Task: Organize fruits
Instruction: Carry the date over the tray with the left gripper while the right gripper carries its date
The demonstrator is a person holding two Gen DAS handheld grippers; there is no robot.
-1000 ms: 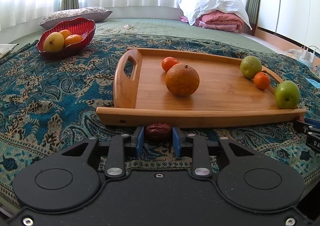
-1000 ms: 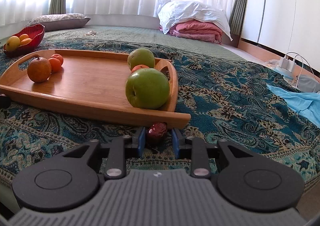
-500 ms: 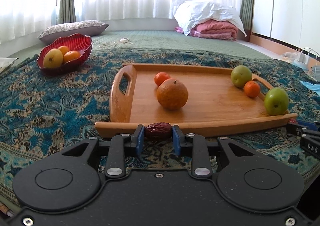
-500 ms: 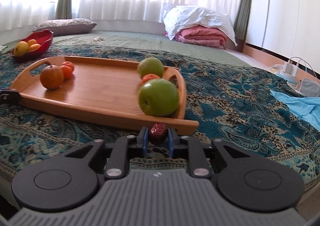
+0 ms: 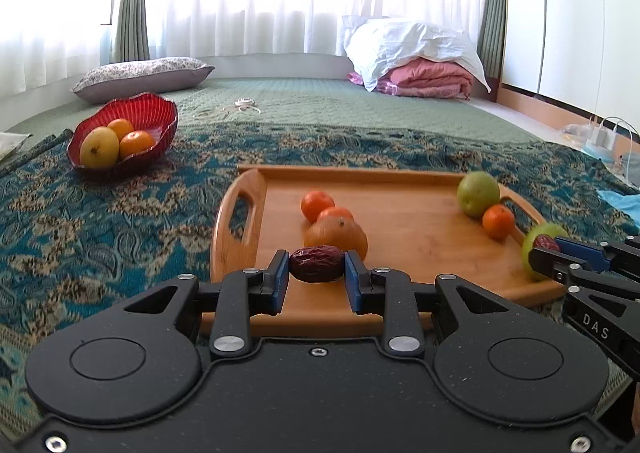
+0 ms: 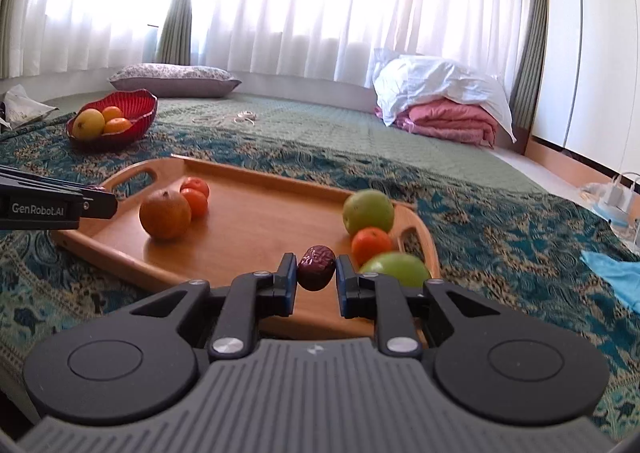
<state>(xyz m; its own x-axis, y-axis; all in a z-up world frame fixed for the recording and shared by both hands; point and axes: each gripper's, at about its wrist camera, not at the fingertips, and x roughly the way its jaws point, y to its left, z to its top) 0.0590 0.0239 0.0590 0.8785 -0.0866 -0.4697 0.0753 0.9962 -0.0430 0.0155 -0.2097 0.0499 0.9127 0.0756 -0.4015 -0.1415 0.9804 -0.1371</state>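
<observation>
My left gripper (image 5: pixel 317 273) is shut on a dark red date (image 5: pixel 316 263) and holds it above the near edge of the wooden tray (image 5: pixel 408 237). My right gripper (image 6: pixel 316 273) is shut on a second dark red date (image 6: pixel 316 261), above the tray's (image 6: pixel 256 225) near right part. The right gripper also shows in the left wrist view (image 5: pixel 546 249). On the tray lie a large orange (image 6: pixel 165 213), small tangerines (image 6: pixel 197 197) and green apples (image 6: pixel 368 211). A red bowl (image 5: pixel 132 125) holds a yellow fruit and oranges at the far left.
The tray rests on a blue patterned blanket (image 5: pixel 100 221) over a green mat. A grey pillow (image 5: pixel 144 75) and folded pink bedding (image 5: pixel 424 79) lie at the back. A charger and cables (image 6: pixel 616 193) and a blue cloth (image 6: pixel 616 277) are at the right.
Both grippers closed on the dates lying on the blanket in front of the tray, then lifted them up to above the tray's near edge.
</observation>
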